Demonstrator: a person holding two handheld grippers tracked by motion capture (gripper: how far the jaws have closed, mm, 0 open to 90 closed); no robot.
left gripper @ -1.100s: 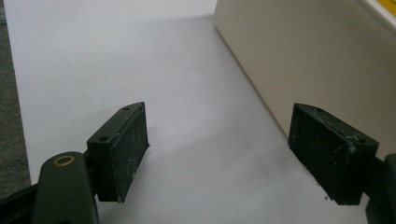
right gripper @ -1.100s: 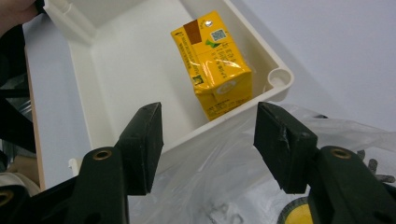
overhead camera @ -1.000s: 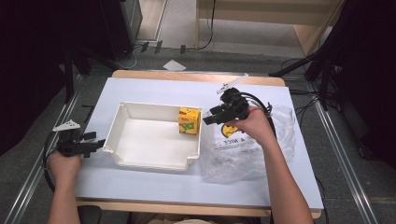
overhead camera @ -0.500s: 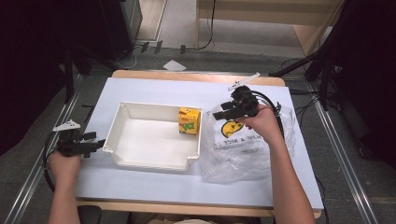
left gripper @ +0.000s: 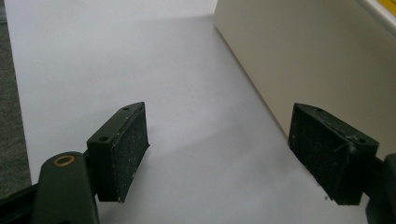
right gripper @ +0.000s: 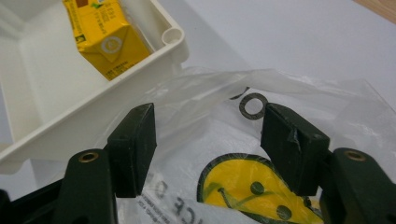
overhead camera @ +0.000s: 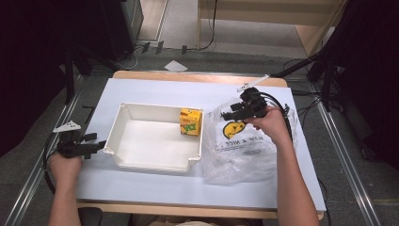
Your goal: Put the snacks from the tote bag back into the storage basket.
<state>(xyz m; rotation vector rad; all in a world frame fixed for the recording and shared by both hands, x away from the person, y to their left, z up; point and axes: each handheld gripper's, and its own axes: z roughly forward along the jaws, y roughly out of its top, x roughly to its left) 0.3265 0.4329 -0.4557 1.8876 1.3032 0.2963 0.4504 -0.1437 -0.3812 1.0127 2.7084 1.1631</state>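
On the desk's right half we see the clear plastic bag [overhead camera: 240, 146] with its yellow smiley print, touching the white tray [overhead camera: 117, 141]. Our right tool [right gripper: 208, 135] hovers over the bag's upper edge, jaws apart. Its own view shows a yellow carton [right gripper: 105, 37] in the tray's corner. Our left tool [left gripper: 217, 154], jaws wide apart, rests beside the tray's outer wall.

A clear plastic bag [overhead camera: 240, 146] with a yellow smiley face and black lettering lies crumpled on the bench, just right of a white tray [overhead camera: 141, 162], its edge against the tray's wall. A yellow juice carton [overhead camera: 190, 121] stands upright inside the tray at its far right corner.
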